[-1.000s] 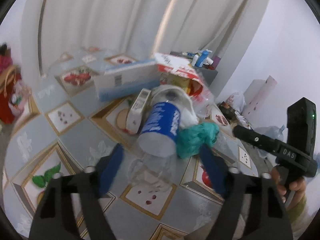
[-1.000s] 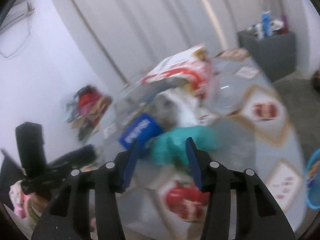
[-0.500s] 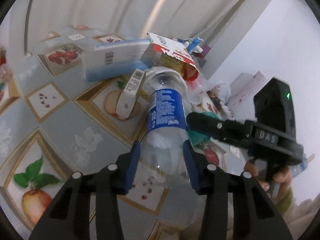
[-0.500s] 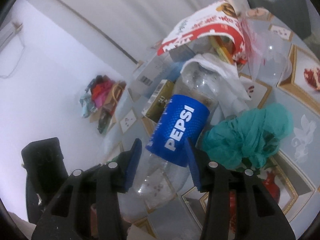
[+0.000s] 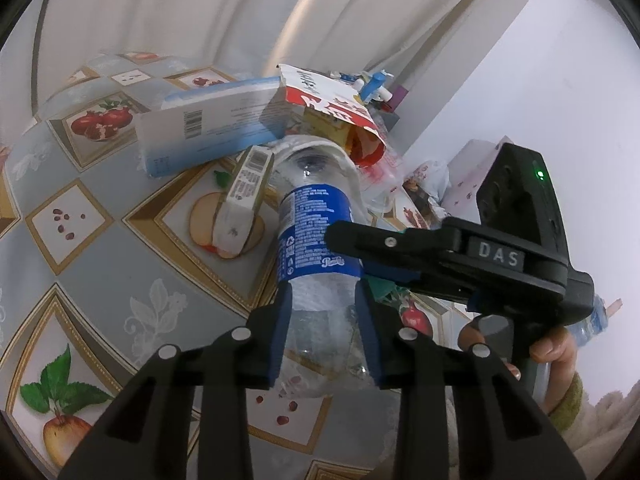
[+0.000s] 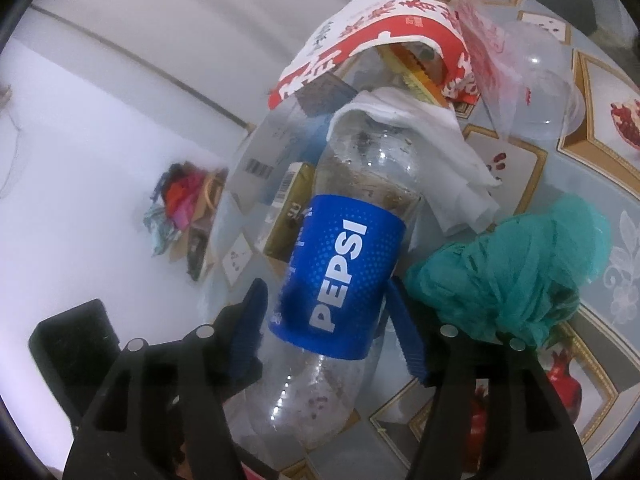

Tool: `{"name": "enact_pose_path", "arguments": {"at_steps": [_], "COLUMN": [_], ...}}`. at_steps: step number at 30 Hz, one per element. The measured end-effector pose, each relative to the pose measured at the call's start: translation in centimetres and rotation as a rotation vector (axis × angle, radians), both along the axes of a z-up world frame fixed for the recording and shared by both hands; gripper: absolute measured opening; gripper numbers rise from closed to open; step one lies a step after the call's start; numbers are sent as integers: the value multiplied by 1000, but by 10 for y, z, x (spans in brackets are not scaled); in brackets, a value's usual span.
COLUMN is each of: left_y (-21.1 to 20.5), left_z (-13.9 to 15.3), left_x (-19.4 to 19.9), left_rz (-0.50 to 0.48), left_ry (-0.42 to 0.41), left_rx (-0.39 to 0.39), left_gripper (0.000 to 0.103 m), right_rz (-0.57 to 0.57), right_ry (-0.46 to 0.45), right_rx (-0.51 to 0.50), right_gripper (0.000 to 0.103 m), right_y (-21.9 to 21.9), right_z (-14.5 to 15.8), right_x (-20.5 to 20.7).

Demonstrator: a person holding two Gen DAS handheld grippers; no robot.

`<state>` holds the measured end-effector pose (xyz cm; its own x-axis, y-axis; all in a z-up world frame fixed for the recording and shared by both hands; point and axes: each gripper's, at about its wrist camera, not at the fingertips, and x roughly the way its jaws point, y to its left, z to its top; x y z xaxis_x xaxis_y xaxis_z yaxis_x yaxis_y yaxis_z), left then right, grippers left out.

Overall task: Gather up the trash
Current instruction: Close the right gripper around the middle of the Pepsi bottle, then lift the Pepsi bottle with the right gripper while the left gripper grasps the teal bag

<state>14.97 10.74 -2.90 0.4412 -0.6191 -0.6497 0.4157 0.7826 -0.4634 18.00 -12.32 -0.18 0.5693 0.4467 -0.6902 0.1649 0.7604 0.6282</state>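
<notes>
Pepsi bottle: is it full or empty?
Empty, as far as it shows. The Pepsi bottle is see-through above and below its blue label, with only residue specks inside and no liquid line. The left claw grips its clear lower part.

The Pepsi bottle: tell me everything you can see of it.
The Pepsi bottle is clear, crinkled plastic with a blue label, apparently empty, residue inside. It lies tilted in the trash pile, its far end under a white tissue. The left gripper is shut on its lower body; the right gripper straddles the label. A teal bag sits beside it.
</notes>
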Motion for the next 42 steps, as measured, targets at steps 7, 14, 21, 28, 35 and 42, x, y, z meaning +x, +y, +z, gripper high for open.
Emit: {"name": "enact_pose_path", "arguments": {"at_steps": [7,14,21,28,35,42], "left_y": [-3,-6,-11,-22,-23,-19], "left_z": [1,2,6,8,0,-2], "left_x": [-1,-10,-30,-68,-88,-96], "left_rz": [-9,-23,-62,-144,-151,-121], "left_ry": [3,16,45,67,115,122], "left_rx": [-2,-12,-32,-39,-62,-57], "left_gripper": [25,24,24,24,24,24], "right_rz": [-23,-23,21,134,181,176], "right_ry": [33,57,73,99,101,87], "right_rx": [-70,-91,-118,-181,-227,-188], "right_gripper": [63,57,56,56,59,58], "right_y": [7,15,22,29,32,40], "right_z": [1,-3,-2,0,1,-12], "right_x": [8,11,-3,-31,-51,-42]}}
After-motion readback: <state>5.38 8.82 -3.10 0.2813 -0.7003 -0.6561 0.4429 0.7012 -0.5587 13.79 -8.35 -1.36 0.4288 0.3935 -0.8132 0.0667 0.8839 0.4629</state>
